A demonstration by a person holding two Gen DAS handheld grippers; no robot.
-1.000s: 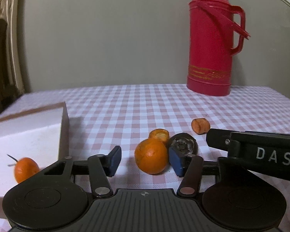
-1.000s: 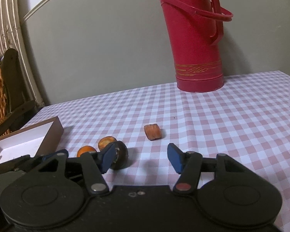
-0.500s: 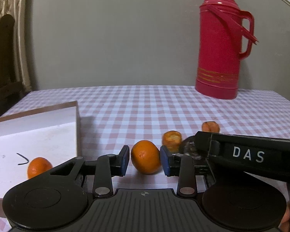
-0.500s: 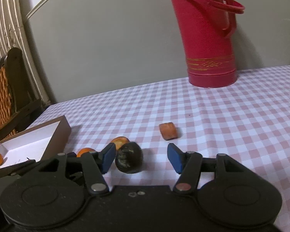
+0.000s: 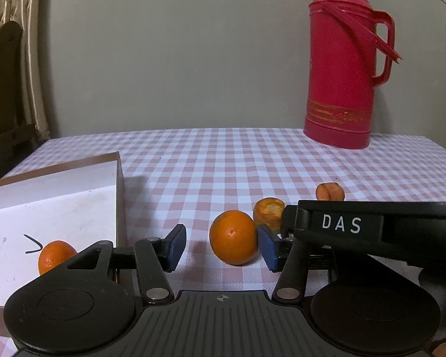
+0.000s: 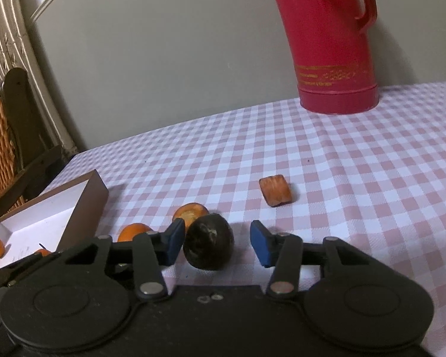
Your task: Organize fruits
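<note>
Left gripper [image 5: 221, 247] jaws widened around round glossy orange [image 5: 233, 237].

We see a table [image 5: 223, 154] in pink checked cloth carrying a red flask [image 5: 345, 65], a shallow box [image 5: 53, 196], an orange [image 5: 233, 241], a dark fruit [image 6: 208, 245] and two orange pieces [image 5: 268, 211]

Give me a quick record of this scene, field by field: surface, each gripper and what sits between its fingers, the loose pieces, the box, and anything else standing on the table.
surface: checked tablecloth
left gripper: open, around whole orange, right pad touching or nearly touching
right gripper: open, around dark round fruit, nearer its left pad
loose pieces: cut orange piece behind dark fruit; small orange chunk farther back
box: white inside, brown rim, holds small orange
other: red thermos, upright at back
</note>
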